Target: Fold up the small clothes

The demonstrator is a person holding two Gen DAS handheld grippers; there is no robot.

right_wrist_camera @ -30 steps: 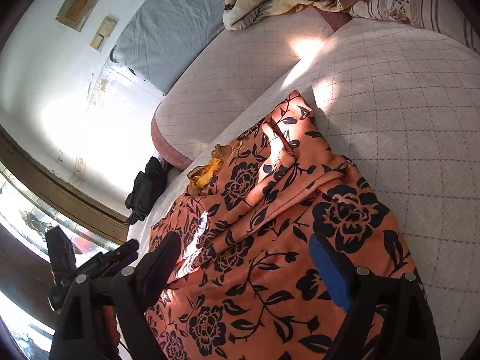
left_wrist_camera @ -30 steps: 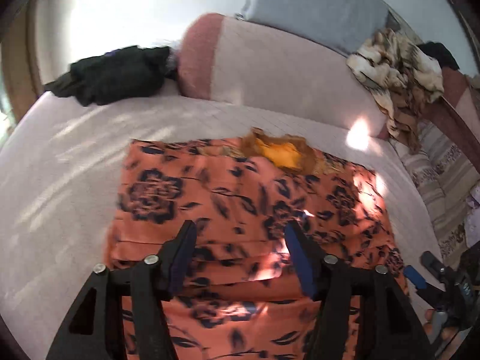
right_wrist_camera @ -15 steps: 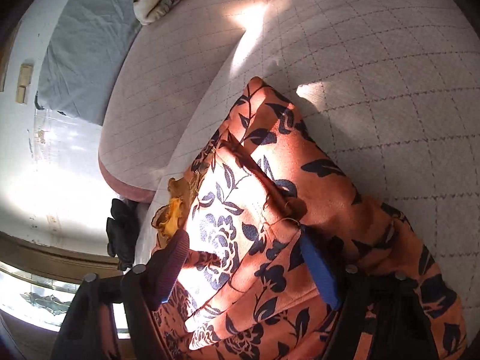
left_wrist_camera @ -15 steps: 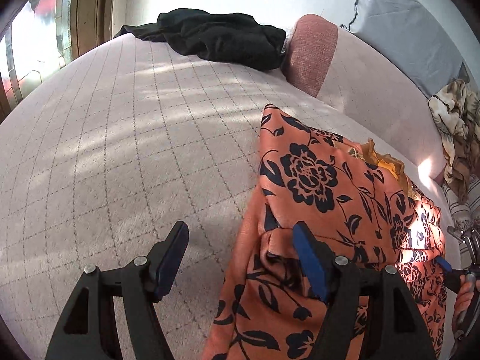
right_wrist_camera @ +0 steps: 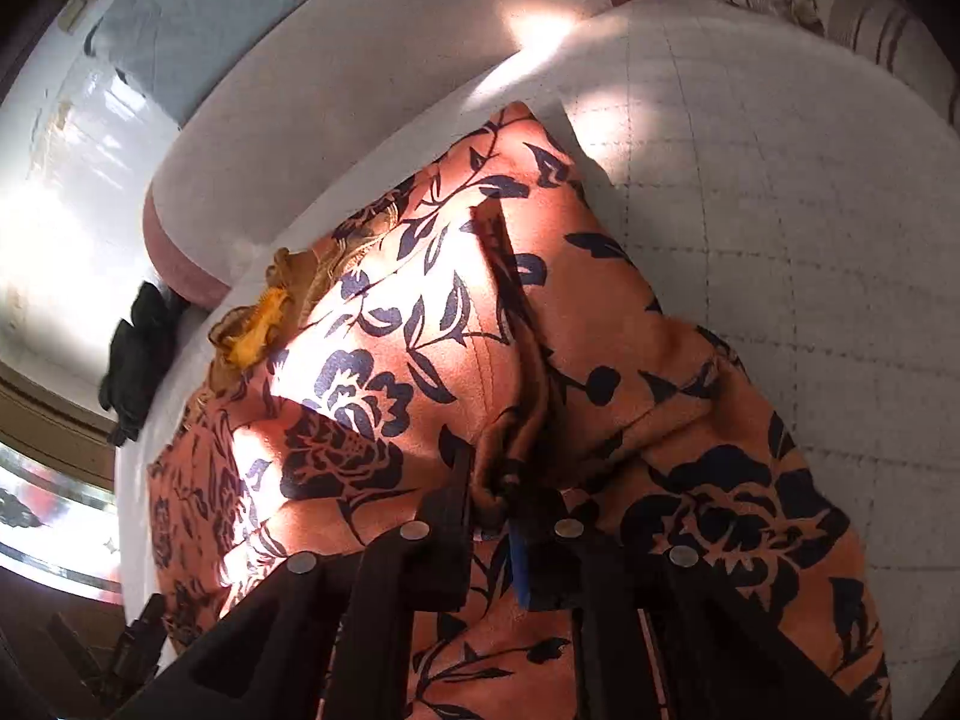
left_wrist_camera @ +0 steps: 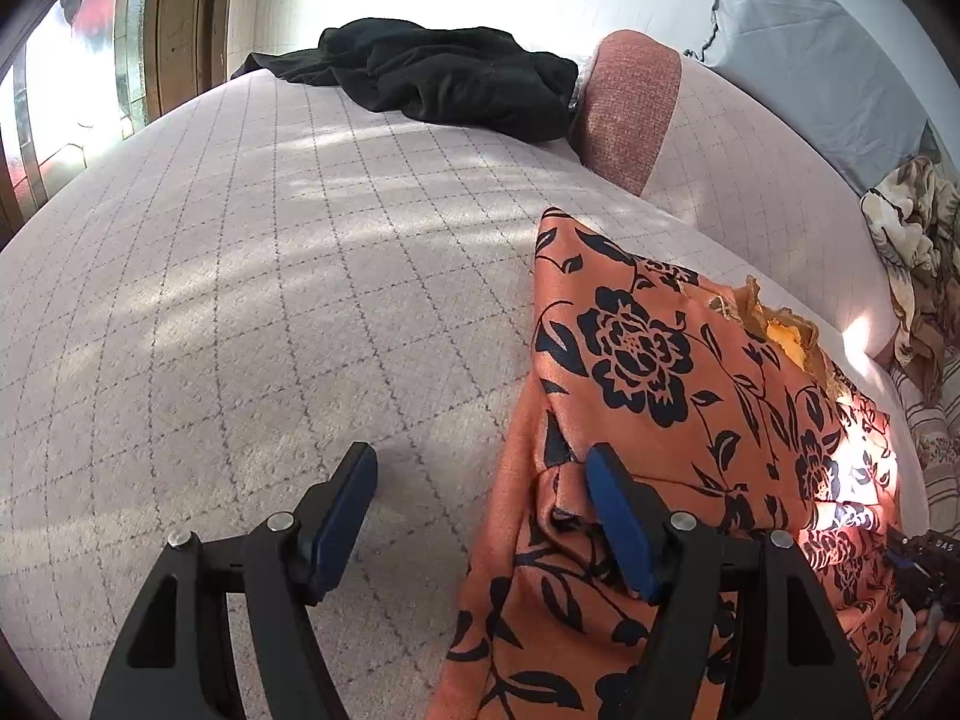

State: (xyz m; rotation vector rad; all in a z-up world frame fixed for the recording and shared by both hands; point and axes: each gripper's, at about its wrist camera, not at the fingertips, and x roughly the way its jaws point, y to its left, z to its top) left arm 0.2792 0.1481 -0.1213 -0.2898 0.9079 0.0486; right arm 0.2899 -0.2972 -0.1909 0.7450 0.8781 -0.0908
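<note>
Right hand-held gripper [right_wrist_camera: 501, 501] has just closed, pinching the orange floral garment [right_wrist_camera: 540, 324]; left hand-held gripper [left_wrist_camera: 480, 516] gapes wide.

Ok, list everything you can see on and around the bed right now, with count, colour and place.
floral garment: one, orange with dark flowers, spread on the bed
bed cover: one, pale quilted
black clothing: one heap, far edge of the bed
bolster: one, pink, at the head
grey pillow: one, behind the bolster
patterned blanket: one, beige-brown, far right
left tool: open, straddling the garment's edge
right tool: just closed, pinching a bunched fold
</note>
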